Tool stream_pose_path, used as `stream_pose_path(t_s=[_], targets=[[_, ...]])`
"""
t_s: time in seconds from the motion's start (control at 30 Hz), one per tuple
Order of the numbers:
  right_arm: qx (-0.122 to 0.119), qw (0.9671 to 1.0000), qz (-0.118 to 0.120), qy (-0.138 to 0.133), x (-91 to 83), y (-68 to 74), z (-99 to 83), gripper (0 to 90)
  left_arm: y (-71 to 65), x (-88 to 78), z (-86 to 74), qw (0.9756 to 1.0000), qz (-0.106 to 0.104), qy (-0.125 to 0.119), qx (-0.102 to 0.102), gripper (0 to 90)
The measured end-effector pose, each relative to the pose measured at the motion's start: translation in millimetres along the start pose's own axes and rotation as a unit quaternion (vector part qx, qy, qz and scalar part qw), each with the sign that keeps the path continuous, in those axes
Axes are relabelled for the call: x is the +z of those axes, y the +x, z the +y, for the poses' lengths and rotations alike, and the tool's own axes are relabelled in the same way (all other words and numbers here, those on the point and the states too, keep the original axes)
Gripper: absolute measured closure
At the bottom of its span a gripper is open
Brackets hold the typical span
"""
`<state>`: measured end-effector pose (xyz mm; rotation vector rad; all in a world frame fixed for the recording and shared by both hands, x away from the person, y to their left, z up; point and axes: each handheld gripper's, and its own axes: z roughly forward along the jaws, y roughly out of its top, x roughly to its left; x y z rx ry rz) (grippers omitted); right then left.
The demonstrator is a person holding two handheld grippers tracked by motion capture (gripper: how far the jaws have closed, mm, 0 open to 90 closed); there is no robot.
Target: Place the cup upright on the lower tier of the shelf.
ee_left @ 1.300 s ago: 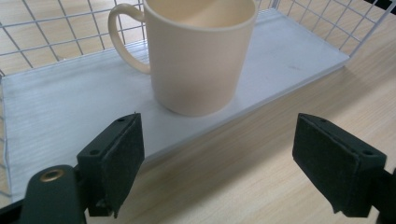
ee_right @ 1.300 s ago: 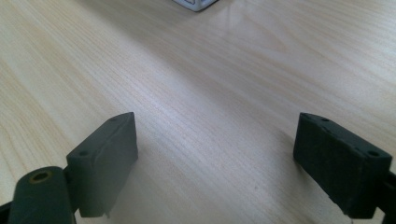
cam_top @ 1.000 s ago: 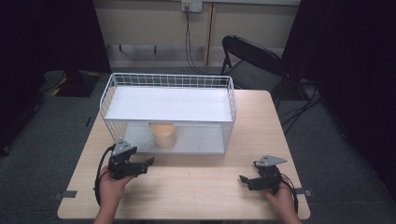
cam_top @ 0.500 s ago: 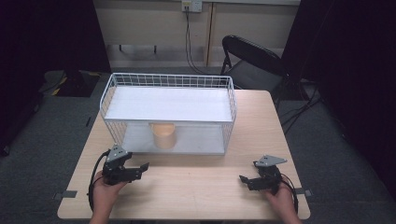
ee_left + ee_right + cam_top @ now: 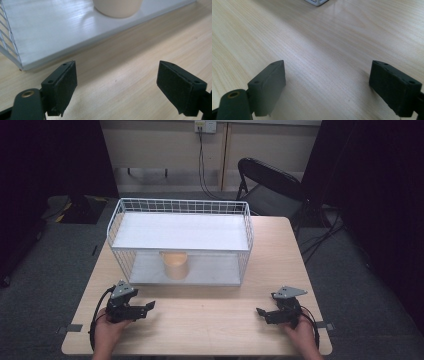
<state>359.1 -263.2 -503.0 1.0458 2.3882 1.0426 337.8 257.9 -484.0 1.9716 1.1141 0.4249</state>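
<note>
While one cup sits inside one wire basket, two grippers rest near the table front edge. Left gripper and right gripper gape wide, holding nothing, with bare wood between them.

Surface: pale wood, fine straight grain, light tan throughout.
Wire basket: white grid mesh; white shelf boards inside with a faint sheen.
Cup on the lower shelf: peach-orange in the high view, cream-beige in the left gripper view.
Left tongs: black body, matte black pads, grey plate on top, one brass-coloured rivet.
Right tongs: black, grey plate, same brass rivet.
Floor: dark grey carpet.
Chair: black.
</note>
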Motion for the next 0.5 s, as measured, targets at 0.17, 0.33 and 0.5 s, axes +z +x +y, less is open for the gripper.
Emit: stream_pose_path(t_s=[0.17, 0.33, 0.5], targets=[[0.000, 1.0000, 0.000, 0.000, 0.0, 0.1, 0.0, 13.1, 0.3, -0.4, -4.1, 1.0000, -0.004, -0.002, 0.007, 16.6], [0.000, 1.0000, 0.000, 0.000, 0.0, 0.1, 0.0, 13.1, -0.5, 1.8, -6.3, 0.9999, -0.004, 0.006, 0.016, 16.1], [0.000, 1.0000, 0.000, 0.000, 0.0, 0.0, 0.0, 13.1, -3.0, 4.0, -7.0, 0.9997, -0.002, 0.012, 0.019, 15.9]])
